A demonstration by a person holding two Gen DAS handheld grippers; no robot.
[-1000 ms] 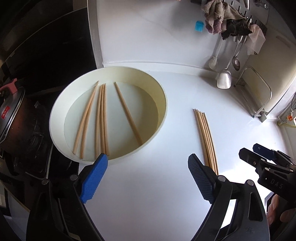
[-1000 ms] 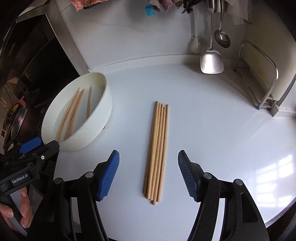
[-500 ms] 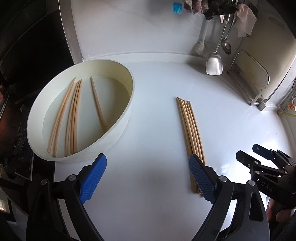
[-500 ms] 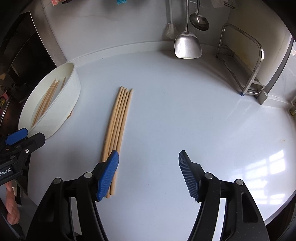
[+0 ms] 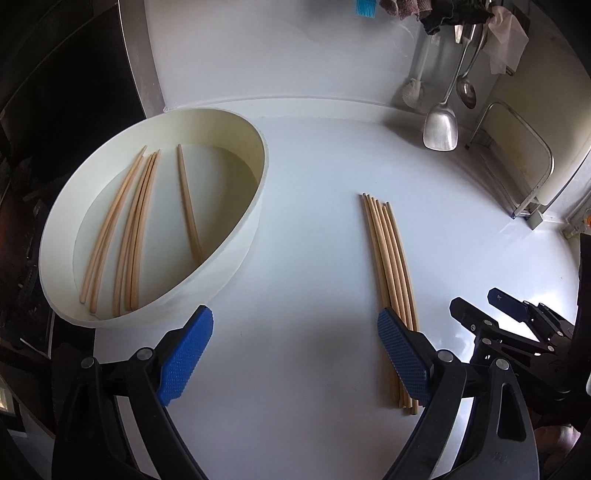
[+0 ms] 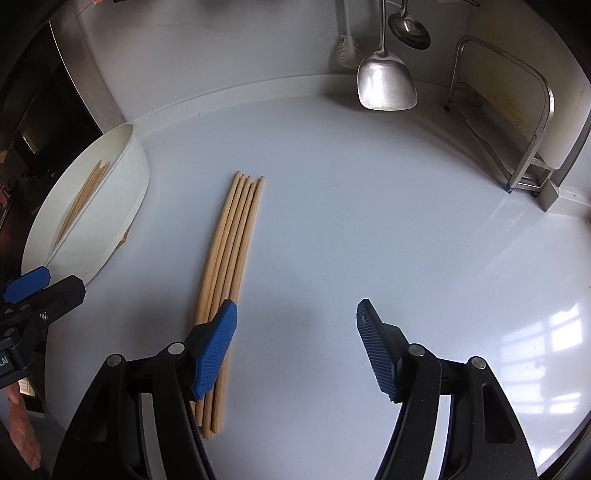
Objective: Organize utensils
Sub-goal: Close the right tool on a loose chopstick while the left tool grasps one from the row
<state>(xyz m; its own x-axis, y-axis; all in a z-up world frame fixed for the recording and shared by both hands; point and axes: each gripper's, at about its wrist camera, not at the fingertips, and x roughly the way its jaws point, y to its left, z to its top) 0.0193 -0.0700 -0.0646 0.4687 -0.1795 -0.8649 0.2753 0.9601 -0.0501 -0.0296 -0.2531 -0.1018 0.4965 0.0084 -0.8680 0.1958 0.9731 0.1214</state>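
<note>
A broad white surface (image 6: 369,221) filled both views, glossy enough to carry window reflections at its right edge. On it lay a bundle of wooden chopsticks (image 6: 231,258), side by side and pointing away toward the back wall. Left of them sat a round white basin (image 5: 243,236), with more chopsticks in the basin (image 5: 136,221) spread loosely across its bottom. The left gripper (image 5: 295,354) hovered over bare surface, jaws spread wide and empty, its right pad overlapping the near end of the bundle in the view. The right gripper (image 6: 295,343) stood just as wide, nothing between its jaws, the bundle passing under its left pad. At the back, a steel spatula (image 6: 386,85) and a ladle (image 6: 408,27) hung against the white wall, a white brush (image 6: 347,48) beside them. A metal rack (image 6: 517,118) stood at the right corner, cloths (image 5: 454,14) dangled above, and dark kitchen fittings lined the left side.
</note>
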